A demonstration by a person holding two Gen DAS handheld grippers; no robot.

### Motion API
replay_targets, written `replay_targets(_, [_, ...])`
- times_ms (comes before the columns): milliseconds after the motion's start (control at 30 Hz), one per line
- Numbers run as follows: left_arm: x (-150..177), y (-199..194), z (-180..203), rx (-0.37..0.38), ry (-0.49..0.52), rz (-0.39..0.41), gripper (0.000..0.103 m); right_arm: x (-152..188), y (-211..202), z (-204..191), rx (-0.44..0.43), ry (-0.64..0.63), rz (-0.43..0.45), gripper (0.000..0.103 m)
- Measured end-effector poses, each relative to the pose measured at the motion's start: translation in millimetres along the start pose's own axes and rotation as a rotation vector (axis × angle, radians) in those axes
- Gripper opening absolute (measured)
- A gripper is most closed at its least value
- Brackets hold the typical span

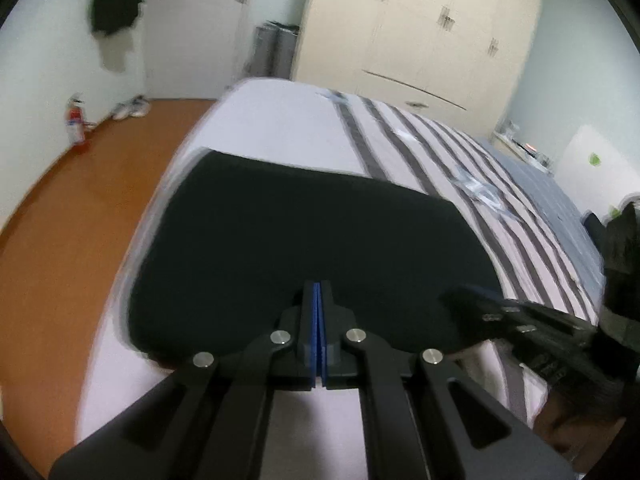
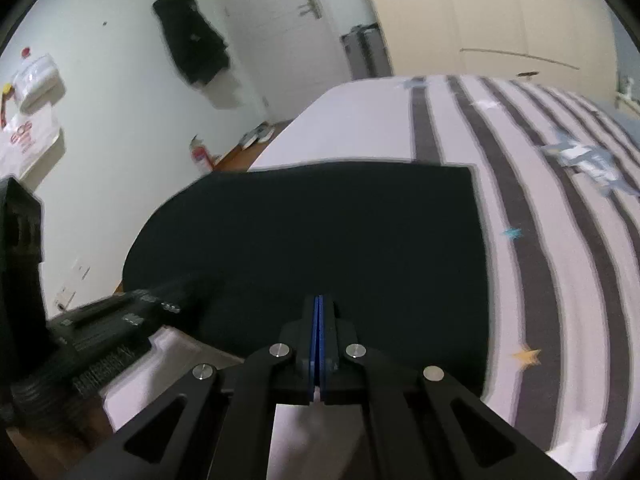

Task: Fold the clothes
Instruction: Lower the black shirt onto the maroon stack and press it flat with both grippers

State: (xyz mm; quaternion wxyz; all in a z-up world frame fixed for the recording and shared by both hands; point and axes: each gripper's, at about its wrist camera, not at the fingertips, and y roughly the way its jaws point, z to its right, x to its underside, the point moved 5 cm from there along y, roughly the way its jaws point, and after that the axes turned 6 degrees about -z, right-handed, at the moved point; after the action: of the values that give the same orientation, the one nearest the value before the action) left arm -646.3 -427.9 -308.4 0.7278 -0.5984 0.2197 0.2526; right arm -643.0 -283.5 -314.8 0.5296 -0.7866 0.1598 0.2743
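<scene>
A black garment (image 1: pixel 300 232) (image 2: pixel 320 232) lies flat as a broad rectangle on the near end of a bed (image 1: pixel 280 120) (image 2: pixel 580 280). My left gripper (image 1: pixel 317 286) is shut, blue pads pressed together on the garment's near edge. It shows at the left of the right wrist view (image 2: pixel 168 300), its tip on the cloth's near left part. My right gripper (image 2: pixel 318 300) is shut the same way on the near edge further right. In the left wrist view it (image 1: pixel 460 300) reaches in at the cloth's near right corner.
The bed sheet is white with dark stripes and star prints (image 2: pixel 528 354). Wooden floor (image 1: pixel 80 200) lies left of the bed, with a fire extinguisher (image 1: pixel 76 124) and shoes (image 1: pixel 130 108) by the wall. A cream wardrobe (image 1: pixel 420 32) stands behind. Dark clothes (image 1: pixel 620 240) are piled at the right.
</scene>
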Motion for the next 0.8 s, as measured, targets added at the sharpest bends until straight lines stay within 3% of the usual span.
replay_targets(100, [10,10,-21,0.010,-0.010,-0.046,0.002,4,5,30,0.045,0.020,-0.033,0.000])
replay_targets(167, [8,3,-16,-0.002,0.012,-0.035,0.002,8,7,38,0.051,0.001,-0.044,0.000])
replay_targets(300, [-8,-7,-27,-0.030,-0.030,0.010,0.002,8,-7,43,0.070,0.010,-0.014,0.000])
replay_targets(533, [4,0,-42,-0.035,-0.061,-0.036,0.002,20,6,52,0.059,0.029,-0.053,0.000])
replay_targets(667, [-29,-14,-26,-0.050,-0.009,0.027,0.002,-4,-1,48,0.087,0.040,-0.006,0.001])
replay_targets(800, [-58,11,-26,-0.078,0.027,0.013,0.002,-34,8,49,0.095,0.052,0.031,0.001])
